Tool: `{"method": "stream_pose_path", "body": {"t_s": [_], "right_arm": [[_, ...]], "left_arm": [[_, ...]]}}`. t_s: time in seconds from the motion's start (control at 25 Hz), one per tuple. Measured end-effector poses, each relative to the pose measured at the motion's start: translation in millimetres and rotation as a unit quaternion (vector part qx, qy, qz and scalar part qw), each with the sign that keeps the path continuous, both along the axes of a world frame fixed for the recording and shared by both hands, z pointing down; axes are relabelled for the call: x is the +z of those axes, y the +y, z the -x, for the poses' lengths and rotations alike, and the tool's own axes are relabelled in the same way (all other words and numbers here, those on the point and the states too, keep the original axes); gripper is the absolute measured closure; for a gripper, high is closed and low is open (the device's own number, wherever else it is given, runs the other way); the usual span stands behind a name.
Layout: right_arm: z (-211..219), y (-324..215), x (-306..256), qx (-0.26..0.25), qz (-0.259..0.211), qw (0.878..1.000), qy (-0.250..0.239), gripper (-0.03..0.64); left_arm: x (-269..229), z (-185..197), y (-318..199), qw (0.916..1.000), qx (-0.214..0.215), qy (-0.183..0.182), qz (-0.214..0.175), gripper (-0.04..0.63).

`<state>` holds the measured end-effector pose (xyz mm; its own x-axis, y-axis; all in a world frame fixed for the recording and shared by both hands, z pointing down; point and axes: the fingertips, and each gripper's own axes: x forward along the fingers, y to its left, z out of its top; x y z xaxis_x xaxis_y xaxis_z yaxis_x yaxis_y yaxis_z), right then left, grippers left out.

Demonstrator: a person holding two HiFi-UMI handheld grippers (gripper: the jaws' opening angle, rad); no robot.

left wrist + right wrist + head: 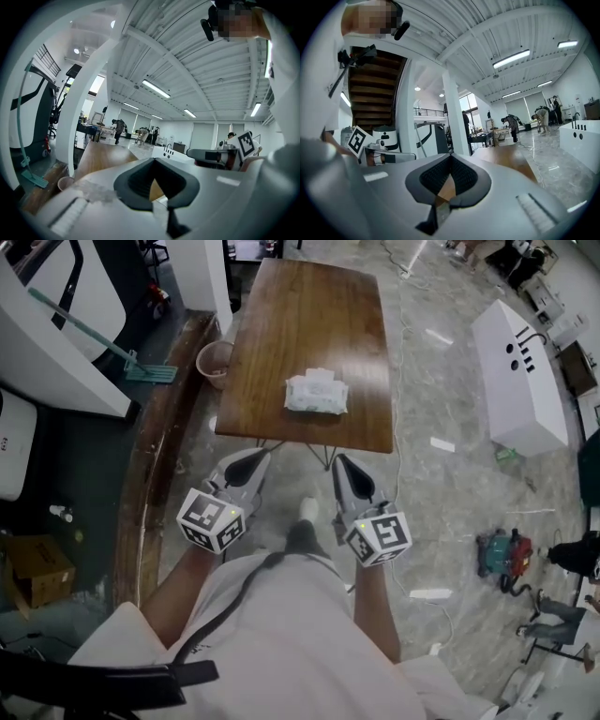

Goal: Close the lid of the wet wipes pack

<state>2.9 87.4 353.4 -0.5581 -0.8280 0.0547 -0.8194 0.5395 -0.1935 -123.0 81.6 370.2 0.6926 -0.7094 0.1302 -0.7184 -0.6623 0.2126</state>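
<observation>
The white wet wipes pack (316, 393) lies on the near half of the brown wooden table (309, 306), with a flap showing at its far side. Both grippers hang in front of the table's near edge, short of the pack. My left gripper (257, 458) points at the table, its jaws closed together with nothing between them. My right gripper (340, 463) is beside it, also shut and empty. In the left gripper view the left gripper (153, 160) hides the pack; in the right gripper view the right gripper (450, 156) does the same.
A pink bucket (215, 362) stands at the table's left edge, near a green mop (97, 332). A long white cabinet (521, 377) lies on the floor to the right, and a red and green tool (502, 550) nearer. A cardboard box (37, 568) sits at the left.
</observation>
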Motion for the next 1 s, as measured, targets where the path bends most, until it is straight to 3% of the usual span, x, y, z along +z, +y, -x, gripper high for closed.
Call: {"method": "stream_pose_path", "body": {"t_s": [0.48, 1.0], "right_arm": [[-47.4, -118.6, 0.7, -0.084, 0.008, 0.996, 0.006, 0.607], [-77.7, -185.8, 19.8, -0.161, 0.024, 0.987, 0.003, 0.607]], "left_arm": [[-3.7, -71.8, -109.4, 0.9989, -0.047, -0.003, 0.001, 0.592], [6.9, -107.2, -171.1, 0.9946, -0.102, -0.012, 0.010, 0.592]]}}
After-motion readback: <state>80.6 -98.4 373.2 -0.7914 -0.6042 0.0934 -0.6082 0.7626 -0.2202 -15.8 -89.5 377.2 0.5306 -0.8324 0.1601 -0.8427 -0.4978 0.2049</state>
